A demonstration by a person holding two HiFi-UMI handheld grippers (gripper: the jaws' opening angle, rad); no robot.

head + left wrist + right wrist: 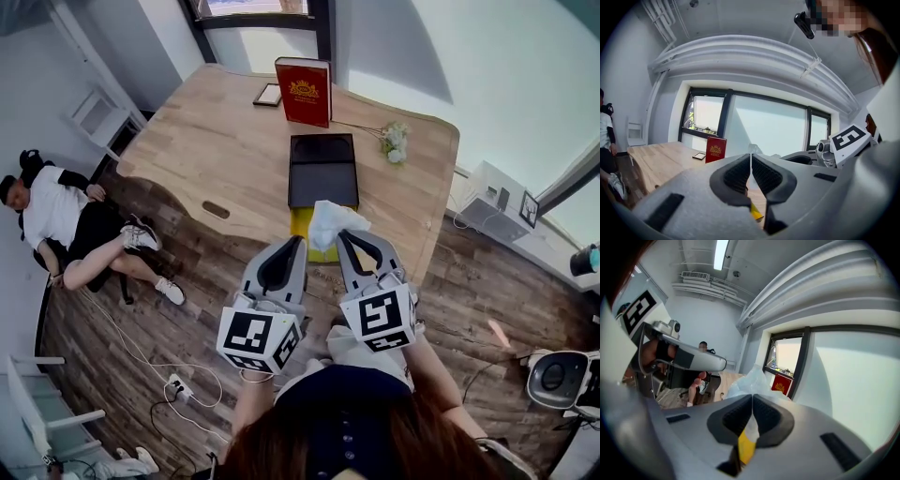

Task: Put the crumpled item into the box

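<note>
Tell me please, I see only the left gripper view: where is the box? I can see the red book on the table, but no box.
Observer: The head view shows a black box lying flat on the table, on the near side of the red book.
Operator: Does the right gripper hold the crumpled item?
Observer: Yes. In the right gripper view its fingers are closed on the white crumpled item, which bulges above them.
Operator: Is the item over the box?
Observer: Hard to say. In the head view it shows at the box's near edge, above a yellow thing.
</note>
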